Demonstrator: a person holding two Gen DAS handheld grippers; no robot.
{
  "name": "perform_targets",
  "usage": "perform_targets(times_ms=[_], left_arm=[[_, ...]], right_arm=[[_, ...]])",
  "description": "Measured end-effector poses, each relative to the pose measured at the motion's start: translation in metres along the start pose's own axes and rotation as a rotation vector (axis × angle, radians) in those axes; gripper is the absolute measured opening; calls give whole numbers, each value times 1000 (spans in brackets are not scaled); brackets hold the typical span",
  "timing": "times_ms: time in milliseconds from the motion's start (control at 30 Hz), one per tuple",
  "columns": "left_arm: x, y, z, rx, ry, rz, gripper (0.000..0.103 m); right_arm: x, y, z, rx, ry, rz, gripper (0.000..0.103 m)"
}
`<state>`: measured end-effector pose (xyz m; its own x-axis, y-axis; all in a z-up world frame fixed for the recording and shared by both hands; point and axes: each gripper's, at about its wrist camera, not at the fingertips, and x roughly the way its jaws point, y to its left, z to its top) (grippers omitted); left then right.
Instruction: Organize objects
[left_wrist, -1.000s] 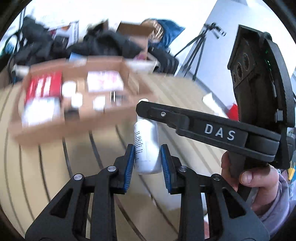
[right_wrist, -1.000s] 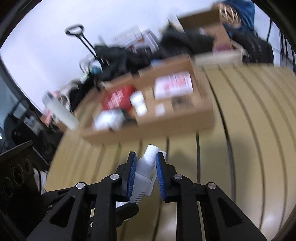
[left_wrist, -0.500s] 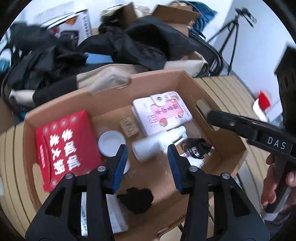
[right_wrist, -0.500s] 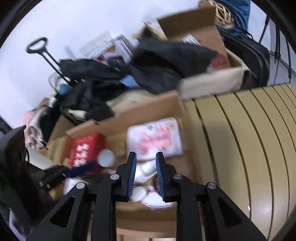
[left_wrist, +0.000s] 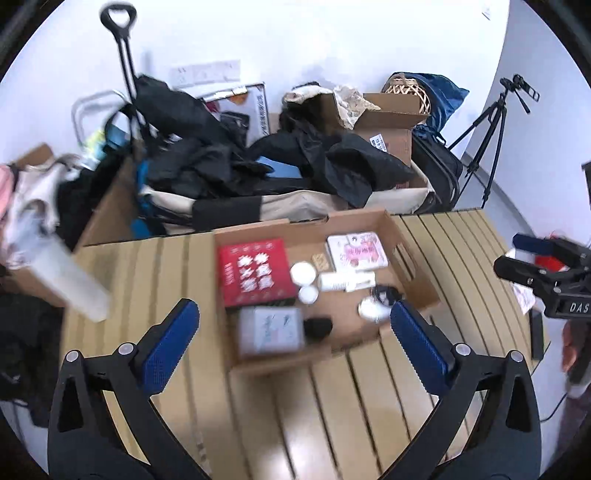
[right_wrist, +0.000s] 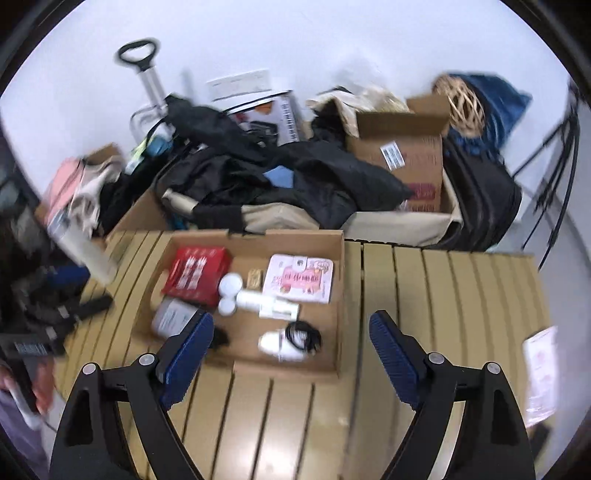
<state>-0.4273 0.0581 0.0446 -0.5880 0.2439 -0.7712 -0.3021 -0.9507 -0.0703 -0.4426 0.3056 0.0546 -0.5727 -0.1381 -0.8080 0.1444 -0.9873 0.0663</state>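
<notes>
A shallow cardboard box (left_wrist: 413, 254) (right_wrist: 340, 295) sits on the slatted wooden table. A white bottle (left_wrist: 345, 281) (right_wrist: 266, 302) lies on its side in the middle of the box, beside a red box (left_wrist: 255, 271) (right_wrist: 195, 273), a pink-and-white pack (left_wrist: 356, 251) (right_wrist: 299, 278) and two white round lids. My left gripper (left_wrist: 295, 332) is open and empty, above the table in front of the box. My right gripper (right_wrist: 291, 343) is open and empty, also pulled back; it also shows at the right edge of the left wrist view (left_wrist: 546, 269).
Behind the table lie black clothes (left_wrist: 229, 158), a brown carton (right_wrist: 402, 155), a trolley handle (left_wrist: 122, 22) and a tripod (left_wrist: 498, 122). A translucent bottle (left_wrist: 70, 280) stands at the table's left edge. A paper packet (right_wrist: 541, 373) lies at the table's right.
Both grippers carried the white bottle over the box and let it go; it now lies inside. Both have opened wide and drawn back and up from the box.
</notes>
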Motion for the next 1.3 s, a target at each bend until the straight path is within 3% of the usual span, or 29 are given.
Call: perform_targets(times_ms=[267,400,667,833,900,967,1100,1167,1300], left_arm=[[-104,-15,-60,-2,-77,24,103],[-162,-31,-98,16,-178,96,103],[-245,-64,-203,46,-274,159,103],[-261,-71,-289,-71,-297,227,103],[-260,-71,-327,-128,-312,174,103],[-254,-74,-345,-133,-278,130,103],[-249,-83,-355,-105,-237,197,103],[-251,-83,-354,-104,-235,196,103],[-257,-86,-358,-102,-244,189,103]], right_arm=[[-88,22,-56,-20,-76,4,89],[-133,34,-89,-41,-138,0,89],[-211,58,-197,-38,-279,35,89],[-238,81,-294,30,-326,42,89],[-241,94,-341,49,-337,71,89],[-237,107,-366,27,-308,59,89],[-241,126,-374,-62,-324,-3,89],[-245,130,-372,-71,-360,8,89],[-238,127,-375,-60,-325,5,89]])
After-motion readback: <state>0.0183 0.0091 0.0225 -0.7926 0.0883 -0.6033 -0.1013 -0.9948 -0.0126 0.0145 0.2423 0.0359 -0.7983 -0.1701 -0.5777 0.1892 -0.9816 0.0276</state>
